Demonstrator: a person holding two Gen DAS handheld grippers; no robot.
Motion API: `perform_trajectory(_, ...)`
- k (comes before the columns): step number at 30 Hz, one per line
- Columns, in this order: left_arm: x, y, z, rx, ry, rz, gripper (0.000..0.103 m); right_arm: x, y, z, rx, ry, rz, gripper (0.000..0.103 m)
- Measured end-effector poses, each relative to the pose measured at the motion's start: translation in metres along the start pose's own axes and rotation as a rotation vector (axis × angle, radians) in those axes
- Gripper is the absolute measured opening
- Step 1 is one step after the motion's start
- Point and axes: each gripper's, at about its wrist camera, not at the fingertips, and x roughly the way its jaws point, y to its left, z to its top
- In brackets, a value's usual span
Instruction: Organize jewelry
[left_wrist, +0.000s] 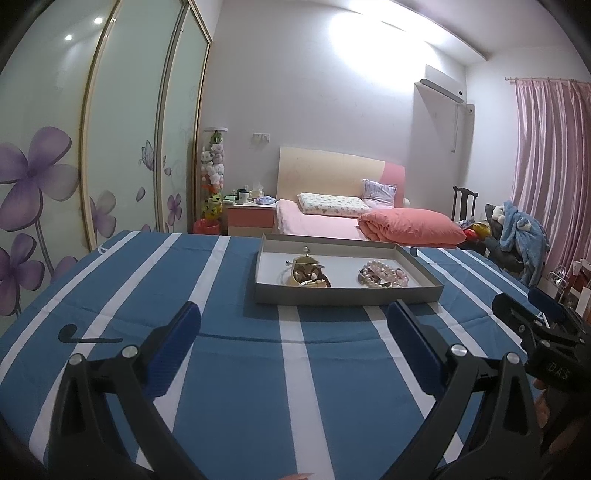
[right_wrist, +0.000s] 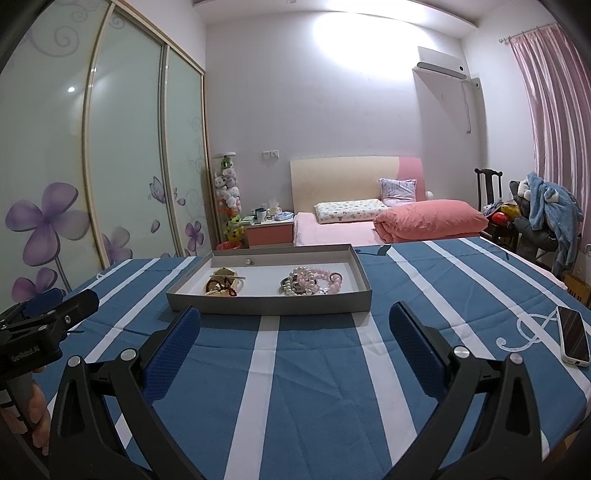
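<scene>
From the left wrist view, the left gripper (left_wrist: 293, 321) hangs spread wide and empty over the striped table (left_wrist: 236, 369), with the grey tray (left_wrist: 347, 293) toward the far edge holding a pearl bracelet pile (left_wrist: 384, 278) and a small gold box (left_wrist: 304, 273). From the right wrist view, the right gripper (right_wrist: 295, 325) is likewise spread and empty just short of the tray (right_wrist: 269, 304), and a phone (right_wrist: 574, 334) lies near the table's right edge.

Lettering "DAS": on the black body of the right gripper (left_wrist: 546, 325), right edge of the left wrist view. Lettering "GenRobot.AI": on the black body of the left gripper (right_wrist: 55, 306), lower left of the right wrist view.
</scene>
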Motion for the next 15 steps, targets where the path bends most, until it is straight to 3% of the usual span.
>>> perform_trajectory(15,0.0014,-0.0010,-0.0008,-0.001,0.005,0.001,0.099,-0.0006,-0.0002,0.0003,0.001,0.003,0.000,0.101)
